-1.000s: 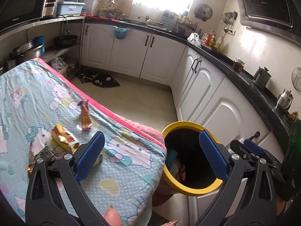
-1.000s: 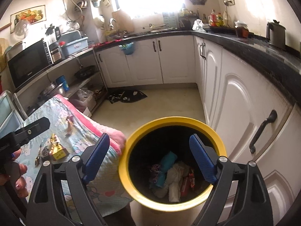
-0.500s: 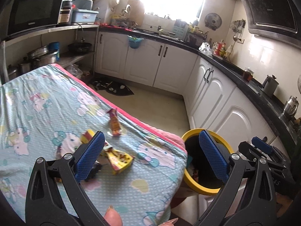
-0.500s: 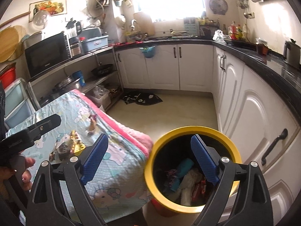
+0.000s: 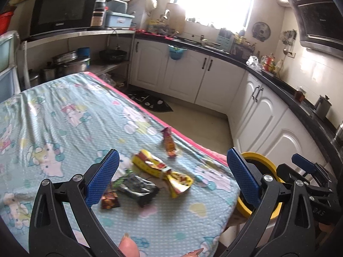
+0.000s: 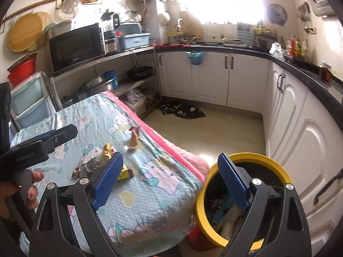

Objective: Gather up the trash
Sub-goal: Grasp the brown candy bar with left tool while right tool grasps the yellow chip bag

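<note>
- Since a second ago both views have swung from the yellow-rimmed bin (image 6: 244, 201) towards the bench (image 5: 64, 111); the bin, then centred between the right tool's jaws, now sits low on the right in both views.
- The left tool (image 5: 171, 177) hangs over the bench with its jaws wide apart and nothing between the pads.
- The right tool (image 6: 171, 180) is likewise spread wide and holds nothing; its right finger overlaps the bin's mouth.
- On the cartoon-print cloth (image 5: 53, 150) lie four pieces of trash: a crumpled yellow wrapper (image 5: 163, 168), a black wrapper (image 5: 137, 186) just beside it, a small brown wrapper (image 5: 109, 199) near the left finger, and a red-orange wrapper (image 5: 170, 143) farther off by the pink edge.
- The bin stands on the floor beside the bench's corner, with trash already inside.
</note>
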{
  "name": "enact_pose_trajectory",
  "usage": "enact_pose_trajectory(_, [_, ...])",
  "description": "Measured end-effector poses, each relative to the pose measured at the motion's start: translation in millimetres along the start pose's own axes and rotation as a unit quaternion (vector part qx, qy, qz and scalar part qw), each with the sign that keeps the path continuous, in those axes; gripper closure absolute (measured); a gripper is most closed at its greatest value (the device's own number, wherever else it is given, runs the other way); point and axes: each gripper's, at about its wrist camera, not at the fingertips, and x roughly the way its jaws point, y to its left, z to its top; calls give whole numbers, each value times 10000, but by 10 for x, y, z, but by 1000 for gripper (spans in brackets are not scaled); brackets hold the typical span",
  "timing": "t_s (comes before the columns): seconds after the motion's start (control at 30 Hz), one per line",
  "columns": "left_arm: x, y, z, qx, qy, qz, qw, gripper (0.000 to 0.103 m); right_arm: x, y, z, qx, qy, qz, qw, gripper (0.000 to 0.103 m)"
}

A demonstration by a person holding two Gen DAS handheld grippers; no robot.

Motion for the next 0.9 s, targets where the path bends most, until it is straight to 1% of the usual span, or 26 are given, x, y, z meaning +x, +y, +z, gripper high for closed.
enact_pose_trajectory(0.1, [10, 135, 1, -85, 20, 154, 9998, 11, 98, 85, 28, -104, 94, 87, 9999, 16])
enact_pose_trajectory(0.23, [34, 382, -2, -369, 114, 302, 9988, 11, 256, 220, 31, -229, 241, 210, 9992, 16])
enact_pose_trajectory(0.4, [127, 696, -1, -725, 295, 509, 9956, 11, 481, 349, 23, -333, 470, 404, 9975, 16])
enact_pose_trajectory(0.5, [187, 826, -13, -919, 398, 542, 9935, 11, 630, 453, 24, -450, 605, 508, 9959, 16])
enact_pose_trajectory(0.57, [240, 932, -26, -1104, 494, 471, 9915, 14, 744, 525, 14, -522, 712, 598, 9943, 16])
enact_pose_trajectory(0.63, [307, 1013, -46, -1270, 635, 463, 9888, 21, 860, 583, 8, -574, 850, 650, 9926, 16])
enact_pose_trajectory(0.67, [337, 1051, -58, -1346, 689, 424, 9876, 22, 899, 598, 7, -594, 896, 676, 9919, 16])
enact_pose_trajectory(0.7, [380, 1099, -79, -1443, 772, 391, 9857, 26, 967, 635, -3, -622, 967, 725, 9907, 16])
enact_pose_trajectory(0.73, [410, 1120, -87, -1493, 829, 369, 9846, 32, 1028, 666, -12, -650, 1041, 743, 9897, 16])
enact_pose_trajectory(0.77, [445, 1148, -102, -1558, 896, 327, 9832, 34, 1087, 696, -22, -674, 1106, 773, 9886, 17])
enact_pose_trajectory(0.9, [575, 1219, -170, -1799, 1119, 153, 9772, 43, 1293, 789, -34, -700, 1308, 895, 9849, 25])
